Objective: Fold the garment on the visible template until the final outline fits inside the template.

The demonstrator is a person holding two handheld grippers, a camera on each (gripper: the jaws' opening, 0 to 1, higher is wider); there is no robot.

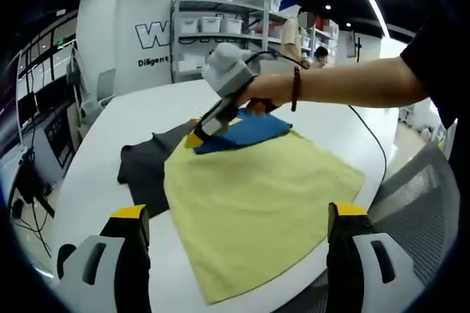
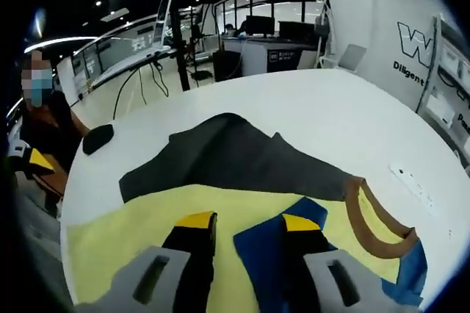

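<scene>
The right tool (image 2: 248, 226) hangs low over the garment (image 2: 264, 166), its two yellow-tipped jaws a little apart with nothing between them. One jaw is over the yellow template (image 2: 132, 239) and the other is over the blue part (image 2: 257, 254) of the garment. In the left gripper view, the left tool (image 1: 239, 217) is held back from the cloth with its jaws wide apart and bare. The garment lies flat on the white counter (image 1: 95, 181), partly on the yellow template and partly off it. A hand (image 1: 261, 92) holds the right tool.
</scene>
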